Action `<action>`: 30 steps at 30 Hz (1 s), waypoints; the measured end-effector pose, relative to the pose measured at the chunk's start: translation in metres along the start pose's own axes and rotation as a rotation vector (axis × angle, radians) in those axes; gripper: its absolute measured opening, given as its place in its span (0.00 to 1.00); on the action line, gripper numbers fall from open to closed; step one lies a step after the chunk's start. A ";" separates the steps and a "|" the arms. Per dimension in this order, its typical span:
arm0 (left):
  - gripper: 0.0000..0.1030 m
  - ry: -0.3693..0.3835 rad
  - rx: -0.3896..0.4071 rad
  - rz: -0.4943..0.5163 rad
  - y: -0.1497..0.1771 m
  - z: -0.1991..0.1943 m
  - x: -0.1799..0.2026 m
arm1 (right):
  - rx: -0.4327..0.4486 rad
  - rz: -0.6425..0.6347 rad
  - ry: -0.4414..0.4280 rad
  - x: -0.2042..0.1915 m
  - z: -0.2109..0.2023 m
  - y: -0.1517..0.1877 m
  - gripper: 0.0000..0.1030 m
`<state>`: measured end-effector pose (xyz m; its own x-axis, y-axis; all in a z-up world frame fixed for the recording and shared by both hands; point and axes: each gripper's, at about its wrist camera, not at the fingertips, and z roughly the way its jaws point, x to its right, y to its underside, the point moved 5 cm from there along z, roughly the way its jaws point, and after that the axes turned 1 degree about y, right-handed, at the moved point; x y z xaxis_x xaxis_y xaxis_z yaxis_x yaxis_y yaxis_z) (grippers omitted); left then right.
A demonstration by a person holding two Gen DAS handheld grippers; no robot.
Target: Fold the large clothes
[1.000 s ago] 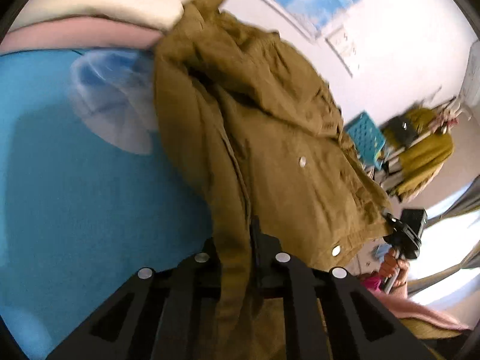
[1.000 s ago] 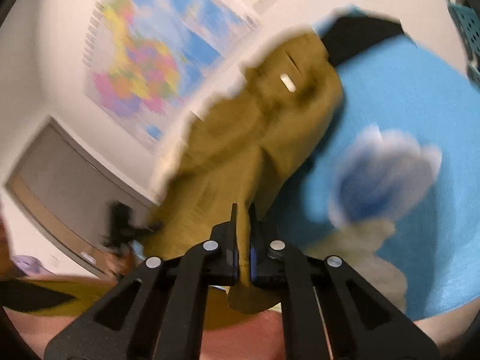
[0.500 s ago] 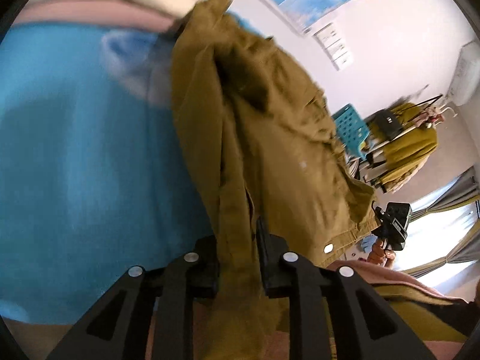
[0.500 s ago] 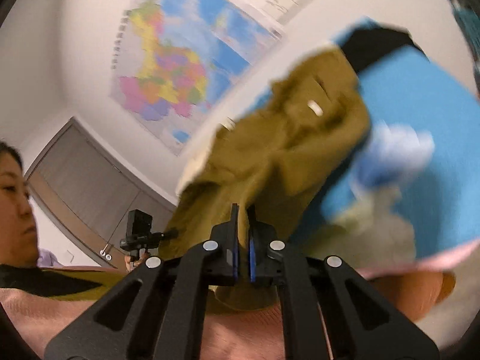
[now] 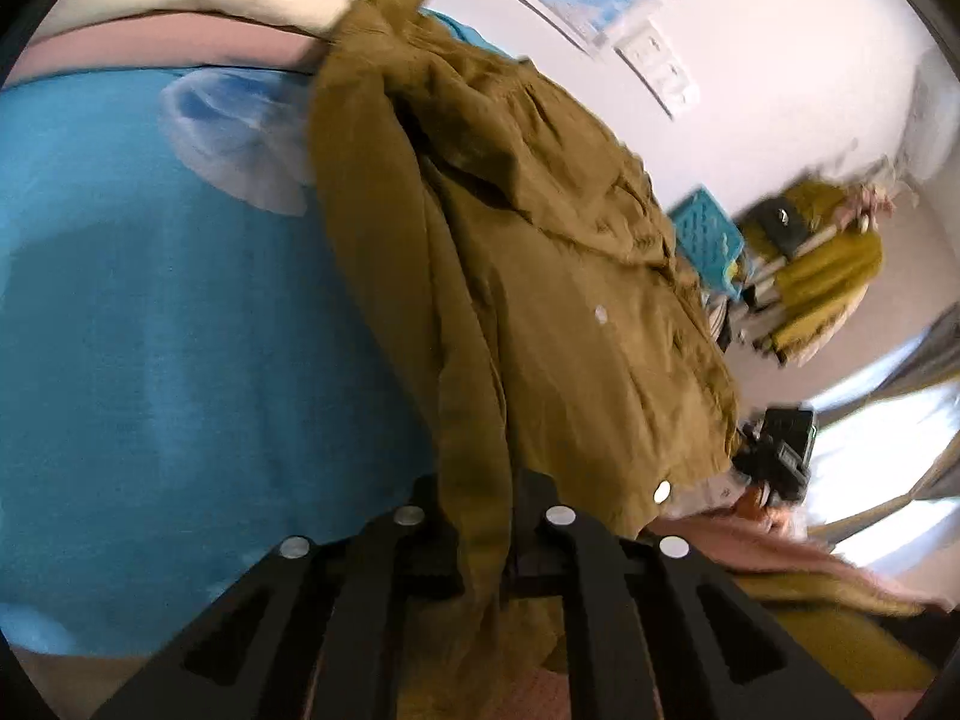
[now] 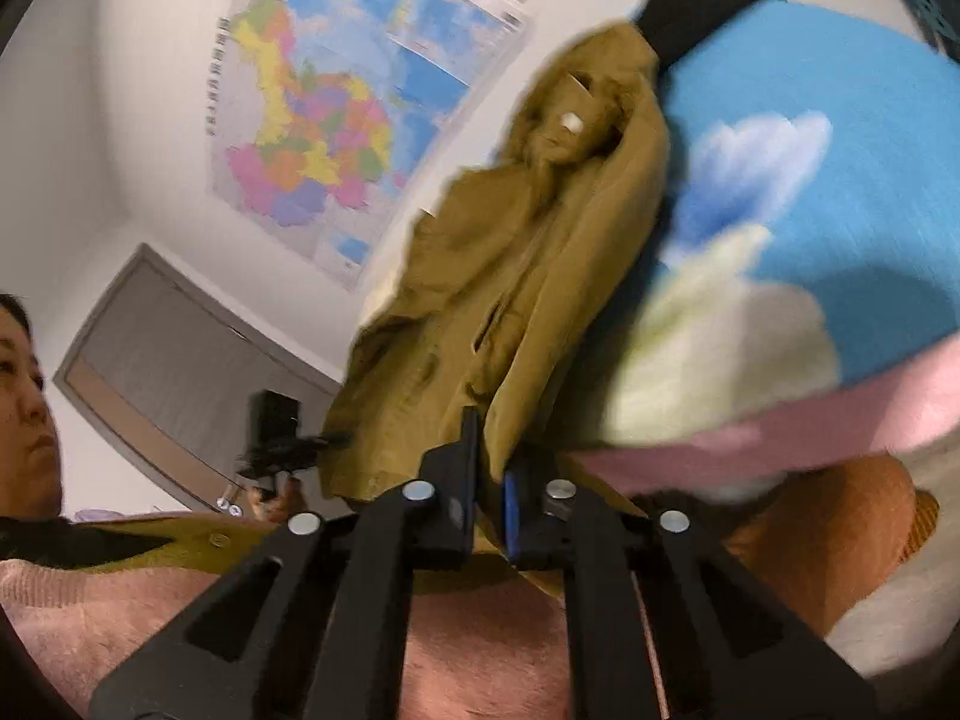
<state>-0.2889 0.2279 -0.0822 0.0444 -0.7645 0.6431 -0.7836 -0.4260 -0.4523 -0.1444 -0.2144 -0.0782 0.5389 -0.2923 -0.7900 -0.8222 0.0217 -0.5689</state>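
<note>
The jacket (image 5: 540, 276) is held up over the blue bed (image 5: 150, 330), one edge clamped in the left gripper (image 5: 480, 516), another in the right gripper (image 6: 489, 480), seemingly so it can be spread flat for folding.

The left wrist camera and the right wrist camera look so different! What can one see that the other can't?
Only the left wrist view shows the teal crate and the clothes rack by the bright window. Only the right wrist view shows the colourful wall map, the grey door and the person's face. Both show the olive jacket, pinched in each view's tongs, over the blue bedsheet.
</note>
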 end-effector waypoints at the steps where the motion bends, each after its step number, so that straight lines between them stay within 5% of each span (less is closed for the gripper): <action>1: 0.07 0.012 0.028 -0.002 -0.002 -0.006 0.002 | 0.037 -0.031 -0.019 -0.014 -0.007 -0.007 0.06; 9: 0.06 0.110 0.217 0.025 -0.022 -0.072 0.030 | 0.182 -0.214 -0.086 -0.101 -0.033 -0.035 0.04; 13: 0.08 0.236 0.295 -0.032 -0.026 -0.098 0.022 | 0.267 -0.214 -0.109 -0.109 -0.053 -0.045 0.04; 19: 0.07 0.232 0.197 -0.168 -0.046 -0.069 -0.002 | 0.245 -0.145 -0.098 -0.093 -0.032 -0.066 0.04; 30: 0.09 0.173 0.196 -0.092 -0.120 -0.080 0.019 | 0.261 -0.128 -0.082 -0.094 0.001 -0.160 0.04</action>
<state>-0.2437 0.3036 0.0335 -0.0096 -0.6312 0.7755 -0.6457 -0.5883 -0.4868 -0.0634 -0.1891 0.0862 0.6572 -0.2307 -0.7176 -0.6770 0.2379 -0.6965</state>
